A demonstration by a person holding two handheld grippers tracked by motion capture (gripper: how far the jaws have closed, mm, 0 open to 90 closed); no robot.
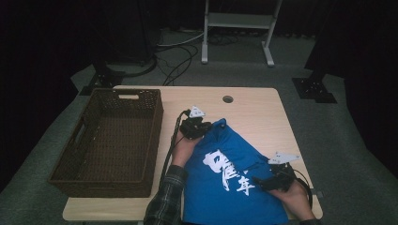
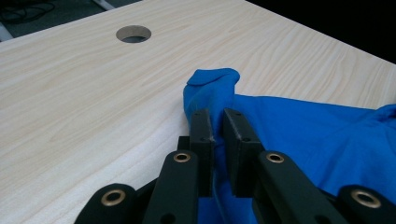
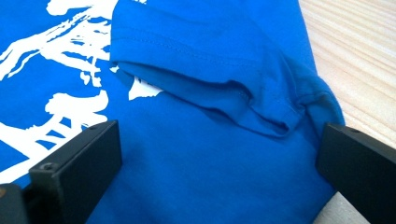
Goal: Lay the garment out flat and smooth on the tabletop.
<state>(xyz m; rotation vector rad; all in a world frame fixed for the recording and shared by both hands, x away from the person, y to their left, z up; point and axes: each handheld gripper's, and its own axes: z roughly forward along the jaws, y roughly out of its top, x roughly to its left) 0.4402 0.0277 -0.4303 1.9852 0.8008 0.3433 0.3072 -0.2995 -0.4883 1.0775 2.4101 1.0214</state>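
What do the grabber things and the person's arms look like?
Both the left gripper and the right gripper are black, each topped by a grey three-cornered plate and trailing a black cable. Their flat black jaws have brass-coloured rivets. The left arm wears a dark plaid sleeve.

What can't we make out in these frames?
- Shirt hem: high view, cut off by the bottom edge.
- Shirt print: right gripper view, partly covered by the folded sleeve and cut off by the frame edge.
- Basket floor: high view, too dark to see.

Left tool [image 1: 202, 125] is clamped tight; right tool [image 1: 263, 182] rests with jaws spread wide.
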